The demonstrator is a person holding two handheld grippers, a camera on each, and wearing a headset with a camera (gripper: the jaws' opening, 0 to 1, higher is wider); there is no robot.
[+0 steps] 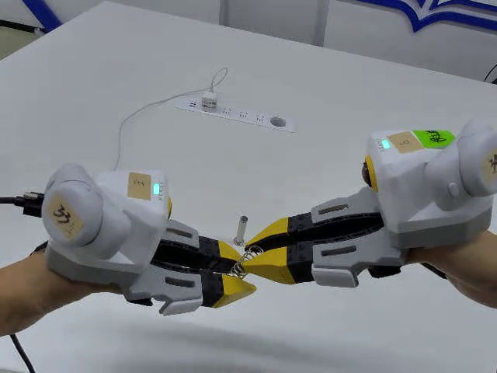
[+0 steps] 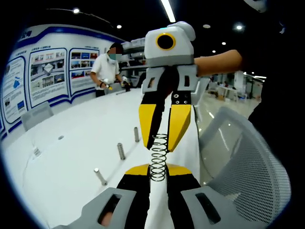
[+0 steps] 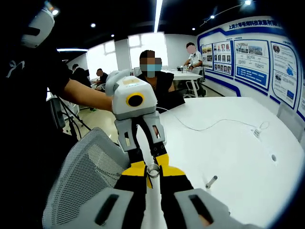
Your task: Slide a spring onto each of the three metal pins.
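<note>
Spring (image 1: pixel 247 260): a small coiled metal spring held in the air between two claws that meet tip to tip, just above the near part of the white counter (image 1: pixel 349 101). The left claw (image 1: pixel 242 270) enters from the left and is clamped on one end of the spring. The right claw (image 1: pixel 253 256) enters from the right and grips the other end. In the left gripper view the spring (image 2: pixel 158 157) spans the short gap between the two sets of yellow tips. In the right gripper view it (image 3: pixel 152 170) is seen end-on, as a ring between the tips.

One metal pin (image 1: pixel 241 228) stands upright on the counter just beyond the claw tips. The left gripper view shows three pins in a row to the left of the claws: a far pin (image 2: pixel 136 134), a middle pin (image 2: pixel 121 150) and a near pin (image 2: pixel 100 176). All three are bare.

A white power strip (image 1: pixel 233 113) lies farther back on the counter, with a plug (image 1: pixel 209 99) in it and a thin white cable (image 1: pixel 128 124) trailing to the left. A grey mesh chair back (image 2: pixel 248 162) stands beside the counter's edge.
</note>
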